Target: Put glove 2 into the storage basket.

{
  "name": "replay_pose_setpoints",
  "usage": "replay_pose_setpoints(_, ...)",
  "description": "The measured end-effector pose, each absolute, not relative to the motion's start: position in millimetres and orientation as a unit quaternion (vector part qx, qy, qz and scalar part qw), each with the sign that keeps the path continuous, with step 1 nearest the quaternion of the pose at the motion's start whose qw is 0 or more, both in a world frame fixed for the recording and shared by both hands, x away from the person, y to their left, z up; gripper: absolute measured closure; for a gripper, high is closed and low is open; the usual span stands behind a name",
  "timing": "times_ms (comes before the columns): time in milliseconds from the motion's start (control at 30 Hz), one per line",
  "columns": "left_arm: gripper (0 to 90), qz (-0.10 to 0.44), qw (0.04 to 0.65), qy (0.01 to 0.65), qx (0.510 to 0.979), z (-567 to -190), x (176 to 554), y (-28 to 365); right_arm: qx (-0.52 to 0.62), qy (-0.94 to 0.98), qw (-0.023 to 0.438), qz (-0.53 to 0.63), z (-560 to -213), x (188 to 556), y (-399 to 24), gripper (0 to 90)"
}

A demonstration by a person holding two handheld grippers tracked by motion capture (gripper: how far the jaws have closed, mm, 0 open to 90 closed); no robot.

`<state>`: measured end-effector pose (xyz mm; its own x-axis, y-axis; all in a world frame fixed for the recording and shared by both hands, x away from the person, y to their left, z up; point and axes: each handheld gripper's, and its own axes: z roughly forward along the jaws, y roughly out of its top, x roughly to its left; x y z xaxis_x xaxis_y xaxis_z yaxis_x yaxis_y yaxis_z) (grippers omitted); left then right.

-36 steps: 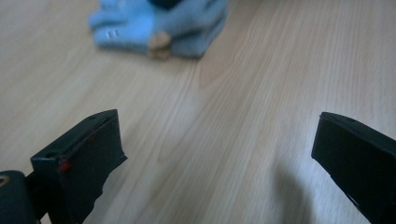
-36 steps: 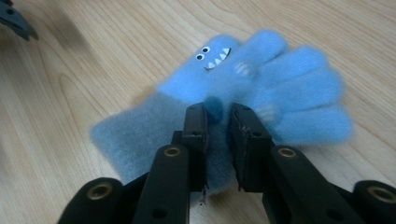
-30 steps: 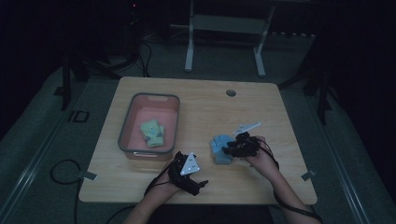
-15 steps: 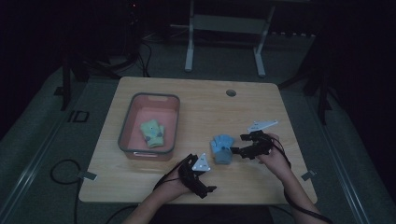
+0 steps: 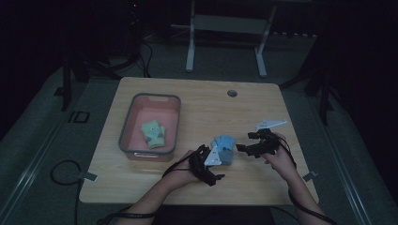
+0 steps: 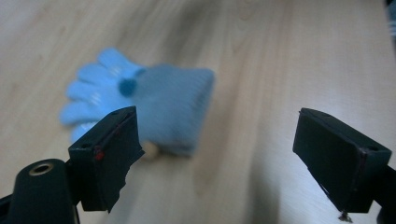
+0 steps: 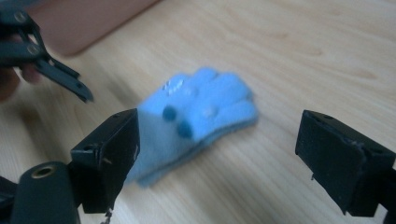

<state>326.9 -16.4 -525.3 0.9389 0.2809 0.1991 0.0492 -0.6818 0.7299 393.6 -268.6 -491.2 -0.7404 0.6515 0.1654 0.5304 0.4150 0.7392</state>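
Blue glove [image 5: 224,148] lies flat on the table [image 5: 197,108], between my left claw [image 6: 215,154] and right claw [image 7: 217,158]; left jaws just narrowing, right just widening, both apart, empty. Soft, light, limp: I judge the cuff the best hold.

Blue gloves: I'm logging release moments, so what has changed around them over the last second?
The right gripper let go of the blue gloves, opening its jaws and backing off to the right. The left gripper slid right, up beside them, jaws just closing a little, nothing gripped. The gloves, pink bin and green gloves stayed put.
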Motion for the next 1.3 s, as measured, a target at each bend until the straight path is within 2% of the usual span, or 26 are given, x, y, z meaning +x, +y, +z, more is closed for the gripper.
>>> replay_pose_setpoints(167, 25.9, 0.168, 0.365, 0.059, 0.914, -529.6, 336.6, -29.8, 0.360, 0.826, 0.075, 0.427, -487.3, 395.3, -264.5, 12.8)
replay_pose_setpoints(200, 29.2, 0.166, 0.364, 0.051, 0.915, -529.8, 338.5, -31.5, 0.358, 0.828, 0.074, 0.426, -487.3, 395.9, -263.3, 16.2)
replay_pose_setpoints(267, 35.7, 0.169, 0.360, 0.042, 0.916, -529.5, 342.0, -34.9, 0.359, 0.832, 0.079, 0.415, -487.1, 398.0, -260.6, 30.3)
replay_pose_setpoints(300, 39.4, 0.167, 0.355, 0.035, 0.919, -529.4, 343.9, -37.1, 0.361, 0.834, 0.081, 0.409, -487.4, 399.4, -259.0, 34.6)
replay_pose_setpoints(333, 41.0, 0.170, 0.347, 0.032, 0.922, -529.7, 345.9, -39.6, 0.364, 0.834, 0.080, 0.407, -488.3, 401.3, -257.3, 37.3)
replay_pose_setpoints(367, 43.0, 0.166, 0.344, 0.027, 0.924, -530.4, 347.9, -41.8, 0.366, 0.835, 0.077, 0.404, -489.5, 403.8, -255.8, 43.7)
replay_pose_setpoints(667, 44.8, 0.172, 0.315, 0.011, 0.933, -542.7, 355.7, -53.4, 0.401, 0.833, 0.070, 0.376, -505.6, 421.4, -242.6, 44.2)
replay_pose_setpoints(867, 62.3, 0.175, 0.311, 0.014, 0.934, -543.7, 360.3, -53.6, 0.421, 0.827, 0.065, 0.366, -517.1, 426.7, -241.0, 43.3)
replay_pose_setpoints(967, 67.6, 0.169, 0.316, 0.014, 0.933, -544.0, 363.1, -51.7, 0.424, 0.827, 0.064, 0.364, -522.8, 427.1, -239.4, 43.3)
replay_pose_setpoints(1300, 73.0, 0.141, 0.327, 0.019, 0.934, -544.7, 369.7, -47.9, 0.455, 0.819, 0.045, 0.348, -540.5, 430.4, -231.6, 41.3)
